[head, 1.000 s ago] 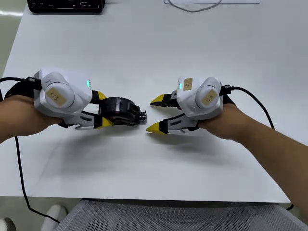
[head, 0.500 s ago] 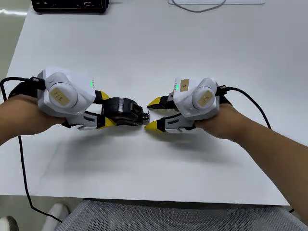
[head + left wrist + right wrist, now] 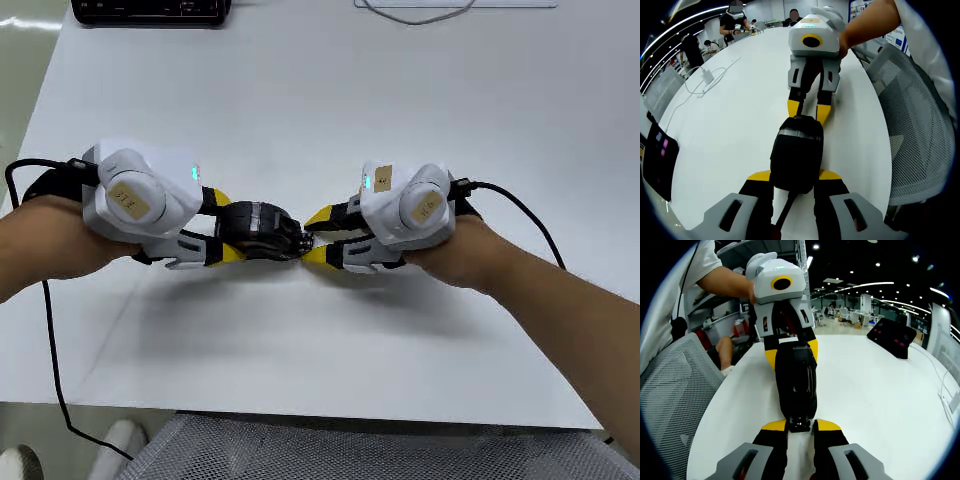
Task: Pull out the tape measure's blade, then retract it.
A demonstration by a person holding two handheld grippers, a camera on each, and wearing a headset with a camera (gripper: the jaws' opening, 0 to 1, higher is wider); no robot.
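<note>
My left hand-held gripper (image 3: 795, 175) clamps the tape measure (image 3: 256, 230) down at the tabletop (image 3: 320, 100). The right hand-held gripper (image 3: 801, 427) narrowly brackets the hook (image 3: 800, 421), though I can't tell if it grips. Next: pinch firmly, then pull straight away.

No text could be read with certainty. A tan sticker (image 3: 124, 199) is noted on the round housing of the left gripper (image 3: 222, 225); its marks are too small to be made out. Two more stickers (image 3: 427, 207) are noted on the right gripper (image 3: 318, 235), likewise illegible. No print is resolved on the black tape measure (image 3: 257, 228). Blue wall posters (image 3: 858, 7) in the left gripper view are blurred.
</note>
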